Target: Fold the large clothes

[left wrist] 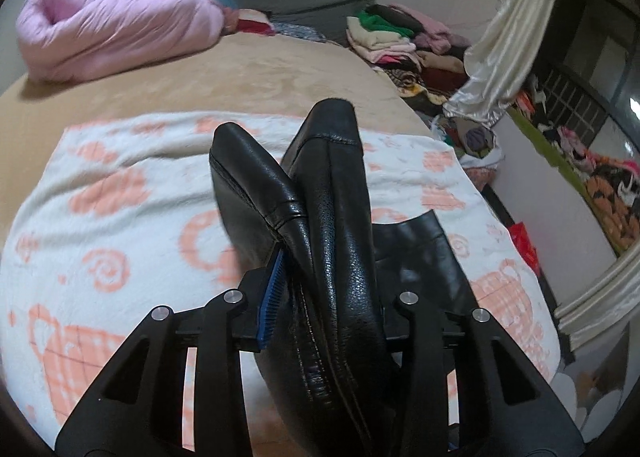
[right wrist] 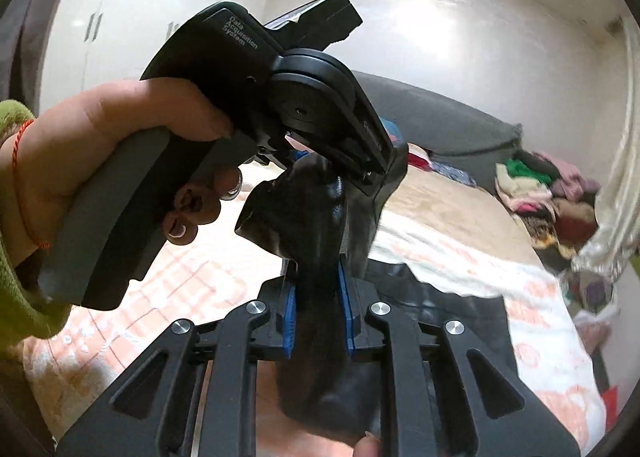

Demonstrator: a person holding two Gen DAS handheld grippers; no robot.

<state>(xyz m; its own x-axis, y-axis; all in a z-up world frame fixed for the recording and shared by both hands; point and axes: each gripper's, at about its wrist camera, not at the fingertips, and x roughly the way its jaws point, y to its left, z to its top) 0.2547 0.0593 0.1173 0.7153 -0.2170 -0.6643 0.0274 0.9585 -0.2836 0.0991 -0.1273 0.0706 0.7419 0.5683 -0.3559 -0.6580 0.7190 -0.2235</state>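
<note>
Left gripper (left wrist: 320,281) clamps black leather garment (left wrist: 340,193); right gripper (right wrist: 320,313) likewise, apparently same piece, above blanket (left wrist: 120,193).

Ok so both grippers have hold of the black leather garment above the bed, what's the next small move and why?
Probably draw the two grippers apart and lower the black leather garment flat onto the white and pink blanket. The left gripper and right gripper both pinch it close together, so it hangs bunched above the bed and cannot be folded neatly yet.
</note>
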